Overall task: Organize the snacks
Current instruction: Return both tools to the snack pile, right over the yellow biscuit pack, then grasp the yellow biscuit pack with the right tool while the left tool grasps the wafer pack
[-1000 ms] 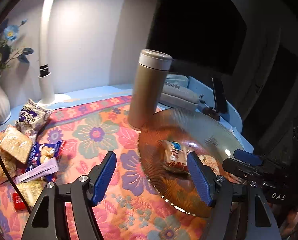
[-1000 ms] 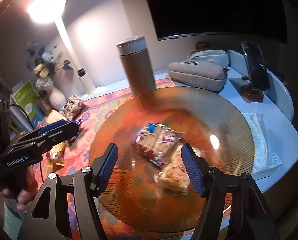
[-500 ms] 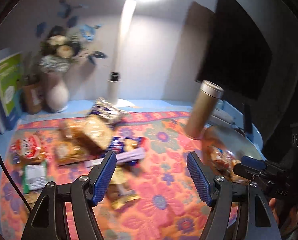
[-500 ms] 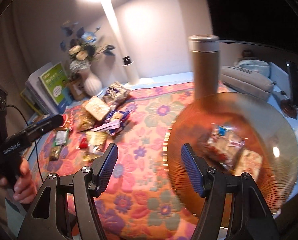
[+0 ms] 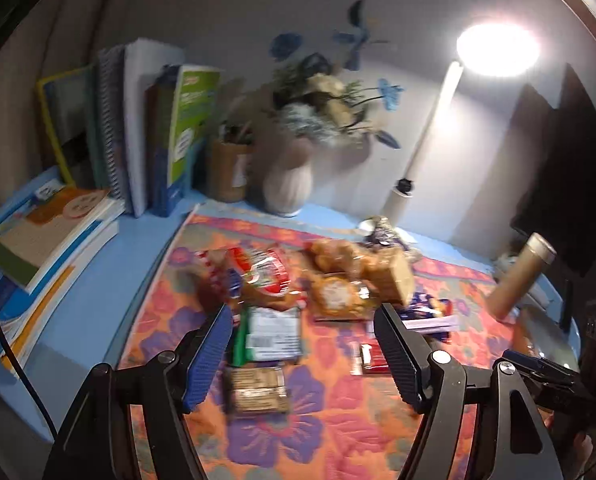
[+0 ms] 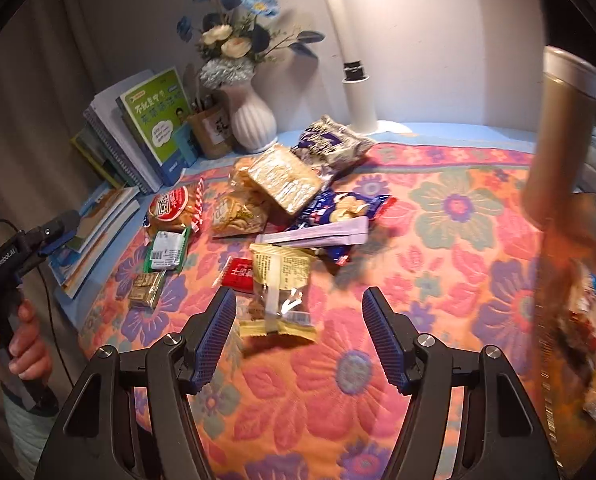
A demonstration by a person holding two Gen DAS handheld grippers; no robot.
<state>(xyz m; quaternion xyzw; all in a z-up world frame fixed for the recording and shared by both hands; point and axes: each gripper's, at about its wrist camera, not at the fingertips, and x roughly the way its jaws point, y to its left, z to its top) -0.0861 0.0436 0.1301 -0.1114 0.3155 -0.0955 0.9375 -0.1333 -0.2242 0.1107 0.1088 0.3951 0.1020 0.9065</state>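
Several snack packets lie in a loose pile on the floral cloth [image 6: 438, 216]. My right gripper [image 6: 300, 332] is open and empty, just in front of a pale yellow packet [image 6: 280, 288]. A green and white packet [image 6: 166, 250] and a small brown bar [image 6: 146, 290] lie to its left. My left gripper [image 5: 304, 354] is open and empty above the green and white packet [image 5: 270, 334] and the brown bar [image 5: 258, 388]. The amber glass plate [image 6: 554, 320] holding two packets sits at the right edge of the right wrist view, blurred.
A gold flask [image 6: 558, 136] stands beside the plate. A white vase with flowers [image 6: 252, 118], a pen cup [image 6: 212, 130], a lamp post [image 6: 358, 76] and standing books [image 6: 154, 120] line the back. Flat books [image 5: 38, 256] lie at the left edge.
Both grippers have swung left, away from the plate and toward the snack pile. The plate has slid to the right edge of both views. Both stay open.
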